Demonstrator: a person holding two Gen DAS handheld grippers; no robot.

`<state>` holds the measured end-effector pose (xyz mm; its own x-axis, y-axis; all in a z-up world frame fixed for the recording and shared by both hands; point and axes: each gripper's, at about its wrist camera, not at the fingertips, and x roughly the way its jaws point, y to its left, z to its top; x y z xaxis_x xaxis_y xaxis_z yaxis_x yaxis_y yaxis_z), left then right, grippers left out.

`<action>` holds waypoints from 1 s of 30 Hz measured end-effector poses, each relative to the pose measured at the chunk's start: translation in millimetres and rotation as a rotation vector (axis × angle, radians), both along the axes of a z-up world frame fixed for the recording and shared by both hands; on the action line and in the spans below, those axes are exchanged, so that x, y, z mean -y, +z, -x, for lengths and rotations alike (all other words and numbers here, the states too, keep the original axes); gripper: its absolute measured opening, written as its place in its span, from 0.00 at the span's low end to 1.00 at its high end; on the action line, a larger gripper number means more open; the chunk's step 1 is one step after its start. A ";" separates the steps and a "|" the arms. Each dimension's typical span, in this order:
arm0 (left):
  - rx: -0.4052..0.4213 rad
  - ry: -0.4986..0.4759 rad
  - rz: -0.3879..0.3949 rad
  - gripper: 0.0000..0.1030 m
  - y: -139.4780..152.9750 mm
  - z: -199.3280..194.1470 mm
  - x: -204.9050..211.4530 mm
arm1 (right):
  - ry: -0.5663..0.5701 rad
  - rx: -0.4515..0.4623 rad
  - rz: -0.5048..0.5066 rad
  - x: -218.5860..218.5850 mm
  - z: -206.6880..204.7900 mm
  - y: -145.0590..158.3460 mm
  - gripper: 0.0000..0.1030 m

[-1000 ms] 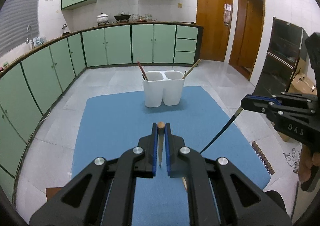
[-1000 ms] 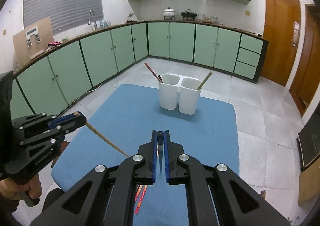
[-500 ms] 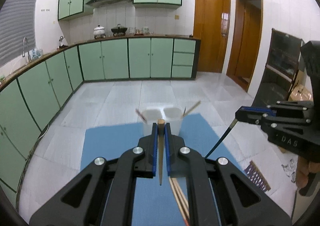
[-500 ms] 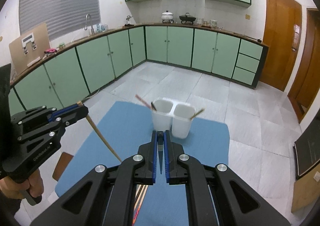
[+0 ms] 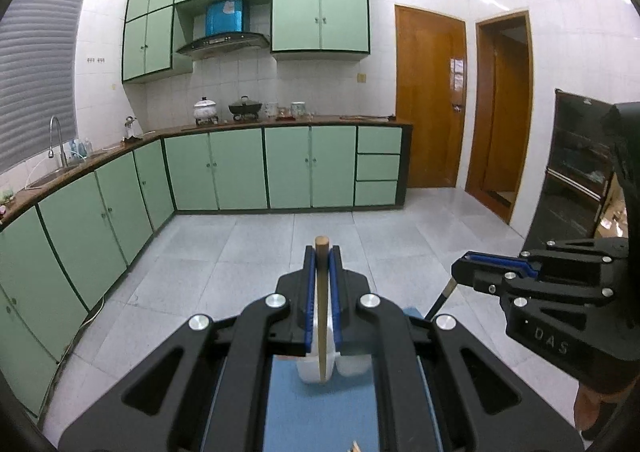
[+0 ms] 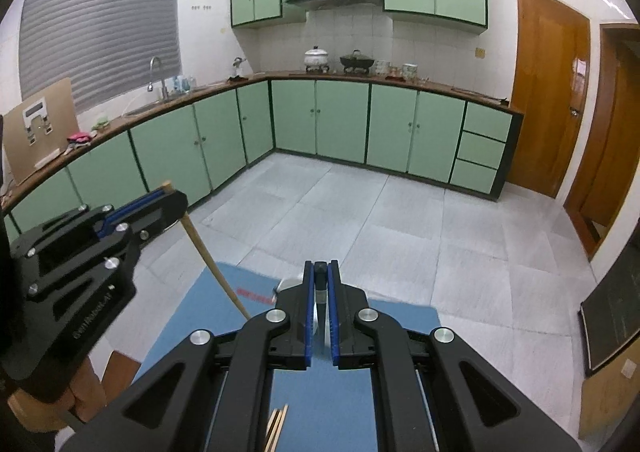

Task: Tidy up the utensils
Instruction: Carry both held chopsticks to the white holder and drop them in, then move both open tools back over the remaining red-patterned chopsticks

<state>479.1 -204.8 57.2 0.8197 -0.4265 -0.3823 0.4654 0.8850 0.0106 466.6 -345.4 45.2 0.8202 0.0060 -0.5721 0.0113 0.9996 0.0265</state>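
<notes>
The left gripper (image 5: pixel 322 252) is clenched on a wooden chopstick (image 5: pixel 321 316), whose blunt end pokes up just past the blue finger pads (image 5: pixel 308 292) while its thin tip hangs down in front of the white utensil holder (image 5: pixel 310 370). Seen from the right wrist camera, that same chopstick slants down and to the right from the gripper toward the blue mat (image 6: pixel 192 316). The right gripper (image 6: pixel 320 268) is likewise clamped tight, grasping a dark chopstick (image 6: pixel 320 280) whose black end sits between the pad tips; in the left wrist view its shaft runs down and to the left from the jaws, pale near the top and dark lower down. Only slivers of the white utensil holder show, mostly hidden behind each gripper's body, standing on the blue mat. A reddish chopstick (image 6: pixel 254 295) leans out of the holder's left side. Near the bottom edge, a few more wooden chopsticks (image 6: pixel 276 428) lie on the mat. Beyond the mat stretches the pale tiled floor (image 6: pixel 360 212), then the green base cabinets (image 5: pixel 240 168) along the far and left walls, with pots on the counter, and wooden doors (image 5: pixel 430 96) to the right.
</notes>
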 end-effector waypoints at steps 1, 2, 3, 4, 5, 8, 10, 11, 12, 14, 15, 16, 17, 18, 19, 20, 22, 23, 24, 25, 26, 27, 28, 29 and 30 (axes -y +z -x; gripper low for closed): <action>0.002 0.005 0.003 0.06 0.3 -6.2 2.6 | -0.003 0.005 0.007 0.8 -5.2 0.8 0.06; 0.002 0.007 0.007 0.06 -0.7 -15.1 6.8 | -0.008 0.012 0.016 2.4 -12.4 1.6 0.06; 0.004 0.008 0.011 0.06 -2.6 -21.3 9.5 | -0.012 0.016 0.020 5.3 -21.6 1.0 0.06; 0.009 0.014 0.021 0.06 -6.0 -30.7 13.2 | -0.014 0.020 0.021 7.0 -27.6 0.5 0.06; 0.011 0.016 0.028 0.06 -8.3 -36.1 14.7 | -0.019 0.024 0.020 10.4 -35.2 -2.0 0.06; 0.007 0.028 0.045 0.06 -24.2 -57.9 19.5 | -0.035 0.027 0.004 22.7 -56.2 -14.5 0.06; -0.015 0.032 0.046 0.06 -42.4 -72.6 22.7 | -0.051 0.012 -0.015 32.4 -70.1 -32.2 0.06; -0.025 0.033 0.042 0.06 -51.8 -78.3 25.1 | -0.055 0.004 -0.019 36.4 -75.0 -40.3 0.06; -0.036 0.033 0.034 0.06 -61.1 -83.7 26.5 | -0.059 -0.010 -0.022 40.8 -81.2 -50.5 0.06; -0.059 0.034 0.021 0.06 -77.4 -91.5 29.4 | -0.062 -0.034 -0.032 46.0 -90.1 -66.5 0.06; -0.069 0.036 0.015 0.06 -86.7 -95.3 28.2 | -0.062 -0.042 -0.034 46.9 -93.3 -72.0 0.06; -0.077 0.036 0.012 0.06 -92.1 -97.3 27.4 | -0.062 -0.057 -0.038 49.4 -96.7 -82.7 0.06; -0.088 0.035 0.006 0.06 -99.3 -99.5 27.4 | -0.060 -0.067 -0.041 50.9 -99.7 -88.0 0.06; -0.095 0.035 -0.002 0.06 -104.9 -100.8 27.2 | -0.060 -0.077 -0.046 51.5 -102.0 -94.3 0.06; -0.098 0.035 -0.006 0.06 -107.7 -101.7 25.5 | -0.061 -0.083 -0.051 52.2 -102.5 -97.3 0.06; -0.104 0.035 -0.011 0.07 -110.6 -102.4 24.7 | -0.059 -0.089 -0.059 53.3 -102.6 -101.4 0.06; -0.106 0.036 -0.015 0.07 -111.7 -101.1 21.6 | -0.055 -0.095 -0.071 54.6 -100.6 -104.8 0.07; -0.103 0.035 -0.016 0.09 -110.8 -98.0 19.7 | -0.060 -0.093 -0.073 55.6 -98.6 -104.6 0.08; -0.103 0.032 -0.017 0.11 -109.4 -97.0 17.6 | -0.066 -0.088 -0.076 57.3 -96.3 -103.8 0.10; -0.097 0.031 -0.022 0.15 -107.7 -93.3 16.3 | -0.071 -0.086 -0.083 59.5 -92.6 -102.6 0.11; -0.093 0.032 -0.025 0.16 -104.4 -92.5 16.5 | -0.073 -0.083 -0.088 60.4 -87.8 -101.2 0.11; -0.087 0.030 -0.027 0.16 -101.5 -87.9 14.1 | -0.075 -0.075 -0.091 61.8 -82.7 -98.3 0.11; -0.084 0.028 -0.027 0.16 -98.0 -82.4 10.9 | -0.077 -0.067 -0.094 62.7 -77.7 -94.7 0.11; -0.079 0.027 -0.023 0.17 -95.0 -78.1 8.2 | -0.079 -0.061 -0.096 63.3 -73.7 -91.9 0.11; -0.073 0.027 -0.023 0.17 -91.1 -71.9 4.2 | -0.082 -0.051 -0.102 65.3 -65.4 -87.6 0.11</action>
